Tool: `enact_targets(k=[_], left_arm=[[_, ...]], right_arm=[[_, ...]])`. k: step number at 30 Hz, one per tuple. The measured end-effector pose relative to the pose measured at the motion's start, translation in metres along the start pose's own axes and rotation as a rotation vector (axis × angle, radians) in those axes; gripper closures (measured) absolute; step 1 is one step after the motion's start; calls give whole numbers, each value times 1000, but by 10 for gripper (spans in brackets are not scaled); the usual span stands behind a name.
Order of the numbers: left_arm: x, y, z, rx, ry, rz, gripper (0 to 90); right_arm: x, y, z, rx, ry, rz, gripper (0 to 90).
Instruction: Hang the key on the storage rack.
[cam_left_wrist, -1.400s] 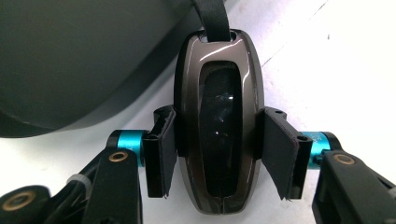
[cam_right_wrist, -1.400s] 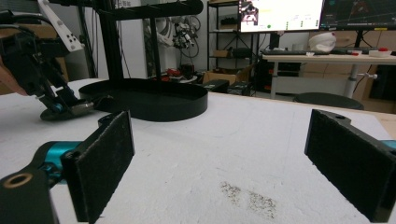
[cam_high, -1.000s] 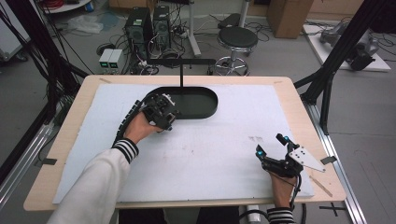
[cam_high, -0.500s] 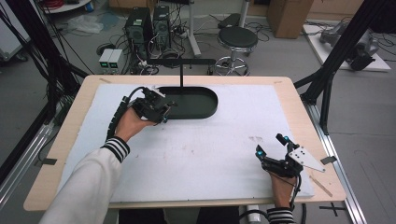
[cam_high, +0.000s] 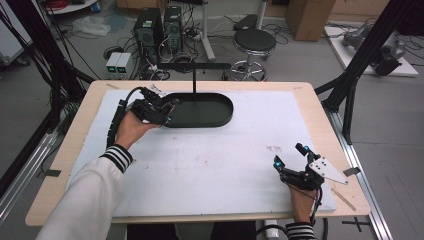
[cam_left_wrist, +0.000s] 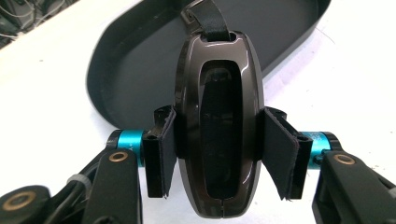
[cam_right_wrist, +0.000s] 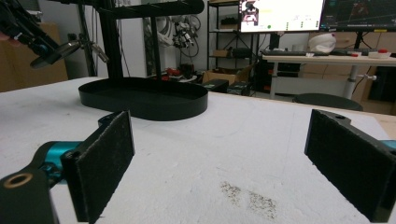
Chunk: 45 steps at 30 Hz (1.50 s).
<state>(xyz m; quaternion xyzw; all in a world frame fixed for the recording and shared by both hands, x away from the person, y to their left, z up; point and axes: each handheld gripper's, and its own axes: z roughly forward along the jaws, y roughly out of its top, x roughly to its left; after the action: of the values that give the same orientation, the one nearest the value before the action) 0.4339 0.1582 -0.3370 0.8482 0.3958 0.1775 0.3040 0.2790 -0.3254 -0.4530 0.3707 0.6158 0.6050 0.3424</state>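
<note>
The left gripper (cam_left_wrist: 218, 156) clamps a dark glossy key fob (cam_left_wrist: 218, 130) just over the near left rim of the black tray (cam_high: 220, 117). The right gripper (cam_high: 290, 156), jaws wide with nothing between, rests near the table's (cam_high: 320, 107) right front edge, with bare white mat (cam_high: 210, 165) between it and the tray.

A robotics lab or workshop.
Computer towers (cam_high: 159, 26) and tangled cables (cam_high: 65, 5) sat on the grey floor beside a stool (cam_high: 255, 42); monitors (cam_right_wrist: 281, 14), shelves and cardboard boxes (cam_high: 310, 17) stood behind.
</note>
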Motion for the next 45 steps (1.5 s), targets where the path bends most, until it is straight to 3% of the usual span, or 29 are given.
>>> enact_targets(k=[13, 25, 31, 40, 45], left_arm=[[21, 13, -26, -61, 26, -40, 486], [34, 31, -39, -84, 52, -40, 486], [39, 39, -43, -83, 70, -35, 486], [48, 38, -41, -103, 72, -69, 486], [48, 38, -40, -107, 71, -63, 486]], right_arm=[[0, 0, 0, -1, 0, -3, 73], [0, 0, 0, 0, 1, 1, 73], [0, 0, 0, -1, 2, 2, 73], [-1, 0, 0, -3, 3, 4, 73], [-1, 0, 0, -2, 3, 1, 73]])
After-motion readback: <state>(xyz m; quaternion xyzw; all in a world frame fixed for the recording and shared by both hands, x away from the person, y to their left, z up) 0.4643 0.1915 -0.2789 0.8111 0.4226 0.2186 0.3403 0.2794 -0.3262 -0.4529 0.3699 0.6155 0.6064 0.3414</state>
